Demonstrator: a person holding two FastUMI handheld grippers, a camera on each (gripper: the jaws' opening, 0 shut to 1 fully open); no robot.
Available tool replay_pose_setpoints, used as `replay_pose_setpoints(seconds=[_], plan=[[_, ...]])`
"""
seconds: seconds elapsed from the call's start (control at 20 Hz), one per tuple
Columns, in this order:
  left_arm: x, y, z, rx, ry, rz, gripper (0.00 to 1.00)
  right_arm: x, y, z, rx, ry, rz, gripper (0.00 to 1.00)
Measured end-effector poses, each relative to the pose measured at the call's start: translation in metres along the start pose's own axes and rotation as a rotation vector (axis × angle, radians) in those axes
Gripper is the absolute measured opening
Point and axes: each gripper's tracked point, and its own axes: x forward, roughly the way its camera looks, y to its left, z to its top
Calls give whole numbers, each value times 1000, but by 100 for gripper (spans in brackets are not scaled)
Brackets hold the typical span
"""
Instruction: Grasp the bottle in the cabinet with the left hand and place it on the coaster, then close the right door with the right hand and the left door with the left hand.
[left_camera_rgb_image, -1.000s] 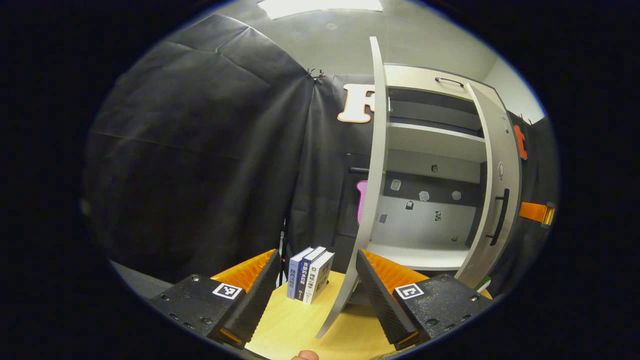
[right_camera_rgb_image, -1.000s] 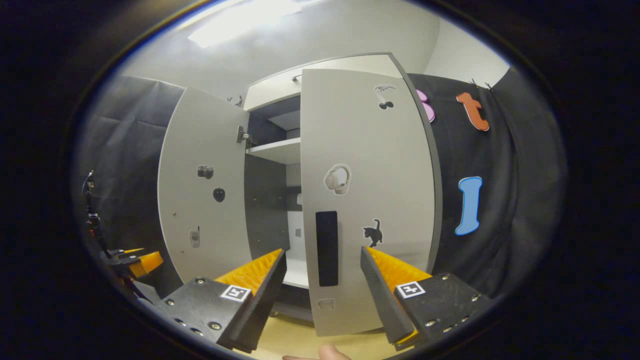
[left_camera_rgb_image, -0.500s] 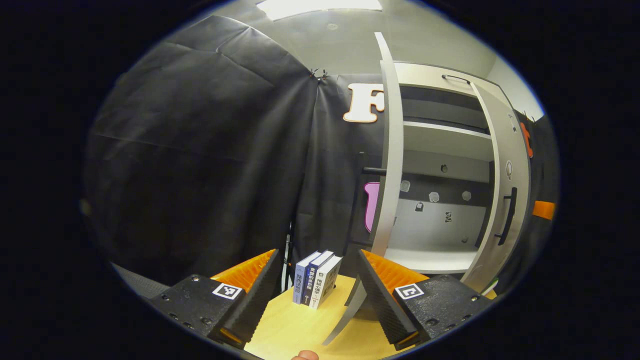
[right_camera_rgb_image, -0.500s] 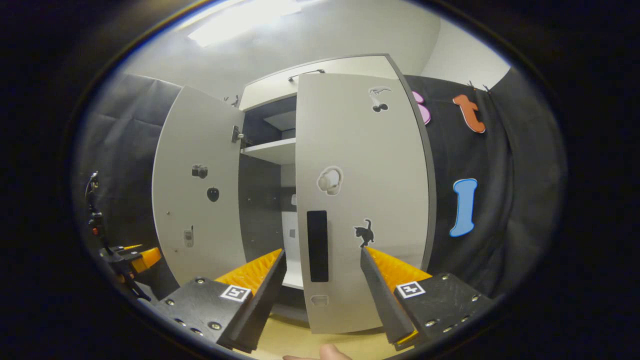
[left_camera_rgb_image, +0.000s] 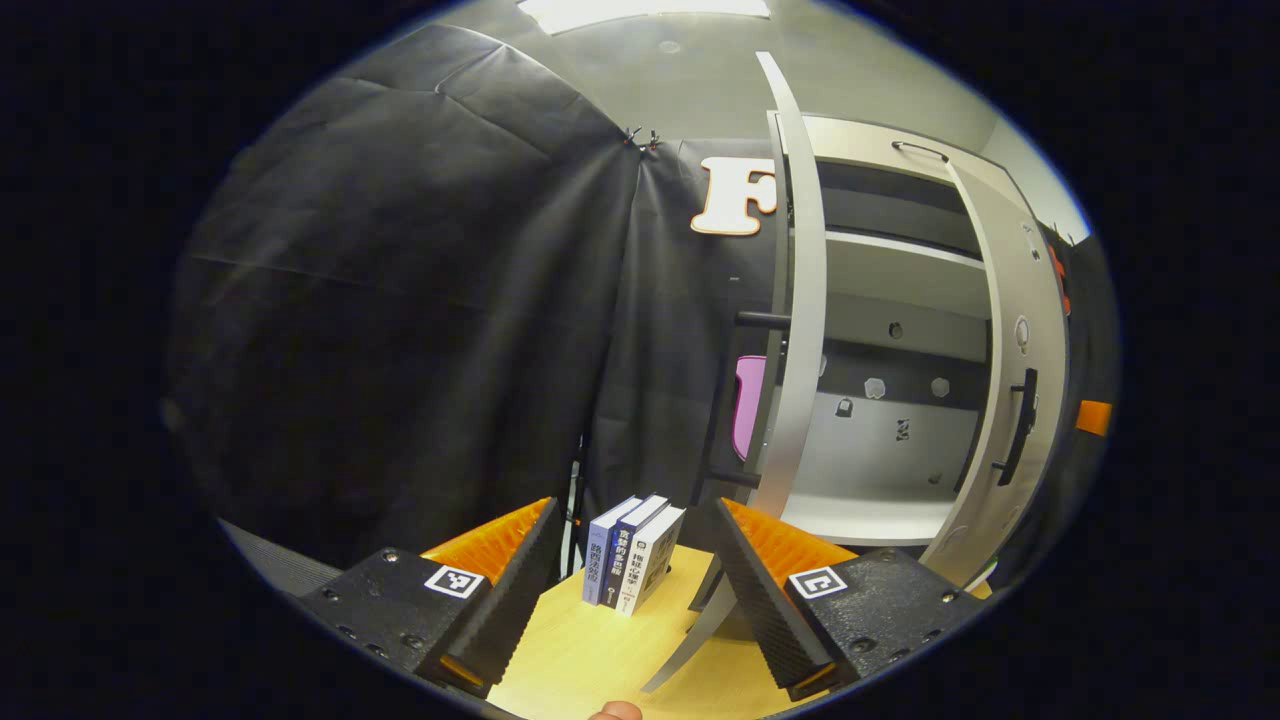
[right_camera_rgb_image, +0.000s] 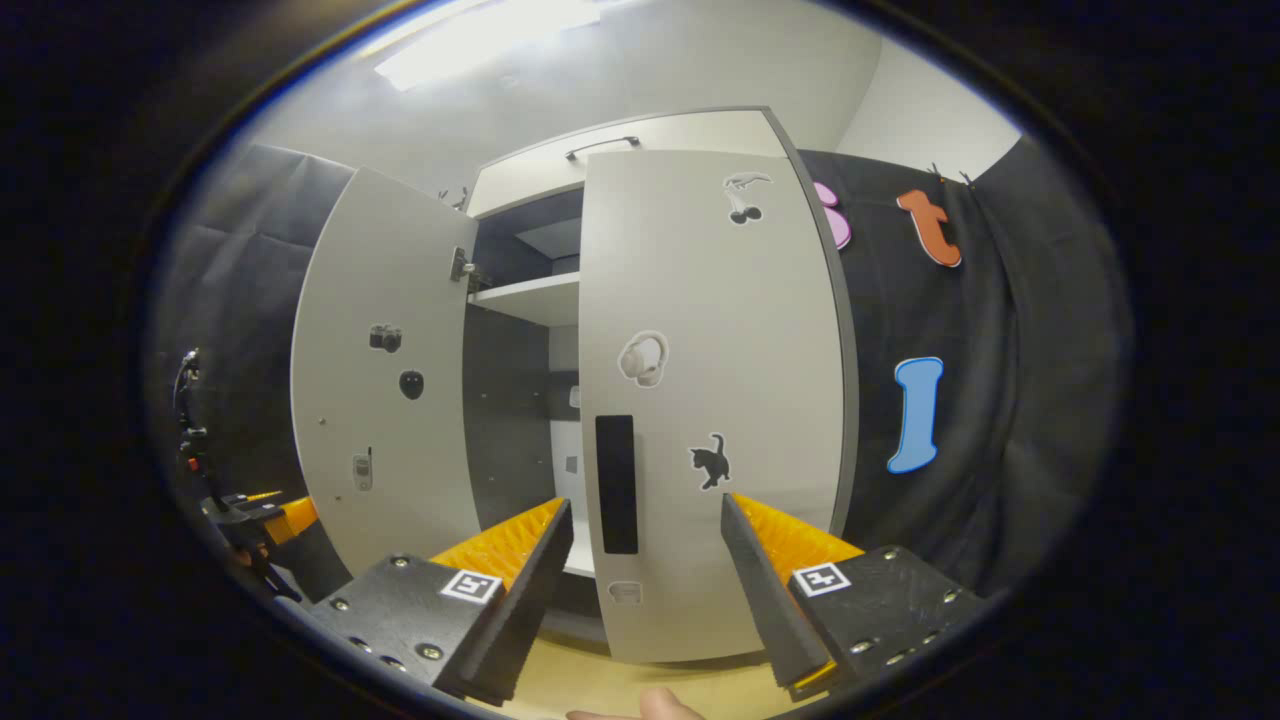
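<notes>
In the left gripper view, the left claw gapes wide with nothing between its fingers, held level just above the pale wooden worktop. A fingertip of the person peeps in at the bottom edge. Each finger mount carries a small square black-and-white marker. Just past the fingers three books stand upright together on the worktop; their spines bear writing in Chinese characters, too small to make out. Beside them the left door of the cabinet is seen nearly edge-on, swung out toward the camera. Beyond it lie the cabinet's bare lower floor, a shelf above, and small stickers on the back panel. The right door with its dark handle stands ajar at the far side.

In the right gripper view, the right claw is likewise spread wide and grips nothing, pointing straight at the right door just ahead; I cannot tell whether it touches. A fingertip shows at the bottom. The door front has a dark handle and stickers of headphones, a cat and cherries. The left door stands open, showing camera and phone stickers on its inner face. Far left, the other gripper shows small and distant.

The bottle and coaster cannot be made out.
</notes>
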Motion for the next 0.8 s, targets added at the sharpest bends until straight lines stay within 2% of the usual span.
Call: replay_pose_setpoints(seconds=[0.1, 0.15, 0.2, 0.25, 0.3, 0.35, 0.4, 0.45, 0.5, 0.55, 0.6, 0.65, 0.7, 0.75, 0.8], plan=[[0, -2, -1, -13, 8, -24, 90, 1, 1, -1, -1, 2, 1, 90], [0, -3, -2, -16, 14, -31, 94, 1, 2, -2, -1, 2, 2, 86], [0, -5, -3, -13, 12, -37, 89, 1, 3, -2, 1, 3, 5, 90], [0, -6, -3, -5, 12, -42, 89, 1, 5, -2, 2, 4, 8, 90], [0, -8, -3, 5, 12, -51, 89, 2, 6, -3, 3, 6, 11, 86], [-2, -10, -4, 11, 16, -59, 89, 2, 8, -3, 3, 7, 15, 90], [-3, -12, -5, 13, 20, -66, 94, 2, 10, -5, 2, 9, 20, 90], [-5, -14, -7, 10, 25, -70, 94, 2, 12, -4, 1, 11, 26, 86], [-7, -16, -9, 6, 28, -74, 89, 2, 13, -6, 0, 13, 30, 86], [-9, -18, -11, 3, 32, -77, 94, 2, 14, -6, 0, 15, 34, 86], [-11, -20, -12, 2, 34, -79, 89, 2, 16, -7, 1, 16, 38, 86], [-11, -20, -14, 3, 34, -80, 89, 2, 17, -6, 2, 17, 42, 86], [-11, -21, -13, 0, 31, -84, 94, 2, 17, -7, 3, 17, 46, 86], [-10, -23, -14, 0, 36, -93, 89, 2, 18, -7, 5, 18, 49, 86], [-11, -26, -14, -1, 38, -109, 94, 2, 18, -8, 6, 19, 51, 86]])
